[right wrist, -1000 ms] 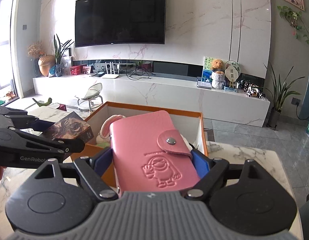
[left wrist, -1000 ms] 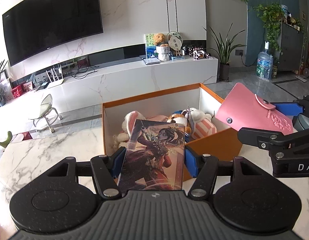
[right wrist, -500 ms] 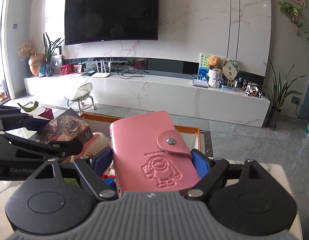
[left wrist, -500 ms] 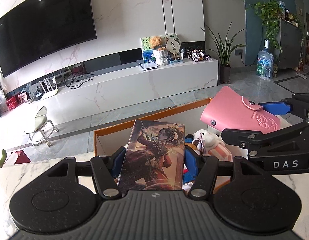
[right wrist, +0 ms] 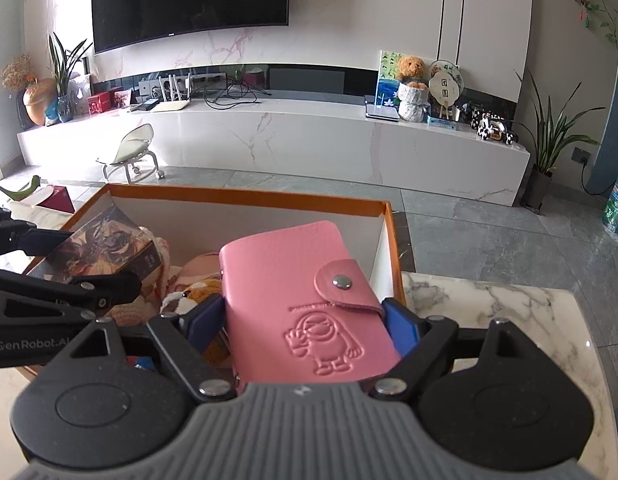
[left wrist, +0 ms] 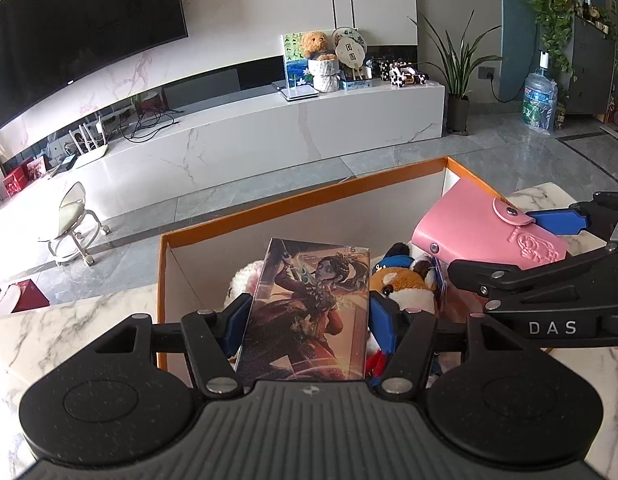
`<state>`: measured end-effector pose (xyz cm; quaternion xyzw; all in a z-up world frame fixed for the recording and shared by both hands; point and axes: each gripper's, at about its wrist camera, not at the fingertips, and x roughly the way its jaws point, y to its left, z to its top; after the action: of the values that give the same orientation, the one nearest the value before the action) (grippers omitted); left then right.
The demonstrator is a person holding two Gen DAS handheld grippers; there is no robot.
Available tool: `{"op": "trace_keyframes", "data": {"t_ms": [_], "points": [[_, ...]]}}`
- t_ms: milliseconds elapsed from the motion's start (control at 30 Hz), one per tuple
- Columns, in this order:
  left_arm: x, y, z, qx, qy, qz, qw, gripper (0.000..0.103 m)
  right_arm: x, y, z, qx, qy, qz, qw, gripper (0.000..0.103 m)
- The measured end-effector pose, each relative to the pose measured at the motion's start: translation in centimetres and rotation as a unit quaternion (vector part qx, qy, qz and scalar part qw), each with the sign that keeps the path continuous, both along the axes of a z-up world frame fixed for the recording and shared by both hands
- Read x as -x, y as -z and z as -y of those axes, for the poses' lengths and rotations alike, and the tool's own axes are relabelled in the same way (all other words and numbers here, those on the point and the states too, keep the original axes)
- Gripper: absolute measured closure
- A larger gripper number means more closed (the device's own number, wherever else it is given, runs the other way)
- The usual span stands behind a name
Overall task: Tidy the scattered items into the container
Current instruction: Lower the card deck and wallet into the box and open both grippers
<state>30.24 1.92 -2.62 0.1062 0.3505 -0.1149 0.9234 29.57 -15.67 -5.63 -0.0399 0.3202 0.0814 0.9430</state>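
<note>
An orange-rimmed cardboard box (left wrist: 309, 200) (right wrist: 245, 194) stands on the marble table and holds several plush toys (left wrist: 405, 280) (right wrist: 193, 292). My left gripper (left wrist: 305, 320) is shut on a flat illustrated card box (left wrist: 305, 312) and holds it over the box's near side. My right gripper (right wrist: 305, 324) is shut on a pink snap-button card wallet (right wrist: 305, 300), held above the box's right part. In the left wrist view the wallet (left wrist: 481, 232) shows at the right between blue pads. The card box (right wrist: 105, 248) shows at the left in the right wrist view.
The marble table (left wrist: 69, 320) (right wrist: 489, 304) ends just beyond the box. Past it lie a grey tiled floor, a small stool (left wrist: 73, 220), a long white TV cabinet (right wrist: 309, 136), potted plants and a water bottle (left wrist: 541, 100).
Both grippers have moved forward and tipped downward over the box with their items still held. The box interior and plush toys now fill more of both views.
</note>
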Motion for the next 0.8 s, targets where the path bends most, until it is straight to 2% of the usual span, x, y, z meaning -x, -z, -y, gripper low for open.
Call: {"op": "trace_keyframes", "data": {"t_ms": [367,467,567,733,800], "points": [[-1.1,1.3,-0.5,-0.007,-0.007,-0.032,0.9994,0.032,-0.8,1.6,-0.3,-0.017,-0.007,-0.037,0.999,0.018],[-1.2,1.4,-0.6,-0.01,-0.009,-0.037,0.9992,0.032,-0.7,2.2,-0.9,0.005,-0.015,-0.042,0.999,0.018],[-1.4,1.6,-0.7,-0.012,-0.008,-0.041,0.999,0.032,-0.7,2.3,-1.2,0.006,-0.023,-0.043,0.999,0.018],[-1.2,1.6,-1.3,-0.002,0.001,-0.043,0.9991,0.034,-0.8,2.1,-0.9,-0.001,-0.026,-0.052,0.998,0.018],[-0.9,1.3,-1.3,-0.004,0.003,-0.031,0.9995,0.033,-0.7,2.0,-0.8,-0.002,-0.028,-0.056,0.998,0.018]]}}
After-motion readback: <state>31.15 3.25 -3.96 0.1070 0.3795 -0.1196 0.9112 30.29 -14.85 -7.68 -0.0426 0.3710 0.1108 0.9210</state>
